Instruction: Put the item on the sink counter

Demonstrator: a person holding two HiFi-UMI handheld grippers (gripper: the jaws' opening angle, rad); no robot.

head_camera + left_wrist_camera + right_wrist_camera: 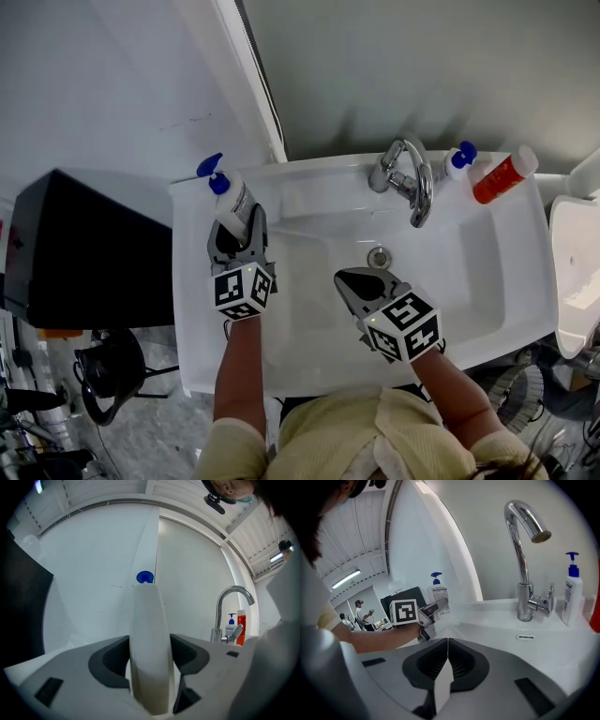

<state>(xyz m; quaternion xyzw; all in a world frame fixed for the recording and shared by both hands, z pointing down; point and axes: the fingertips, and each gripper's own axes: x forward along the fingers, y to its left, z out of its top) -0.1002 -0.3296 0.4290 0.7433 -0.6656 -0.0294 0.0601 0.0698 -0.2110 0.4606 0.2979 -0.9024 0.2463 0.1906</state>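
Left hand-held gripper clamped on a white pump bottle at the sink counter's back left corner
Its jaws press the bottle's sides below the blue pump head; whether the base touches the counter cannot be told. Right hand-held gripper hangs over the basin, jaws pressed together, empty. Right of the faucet stand a small pump bottle and a red bottle
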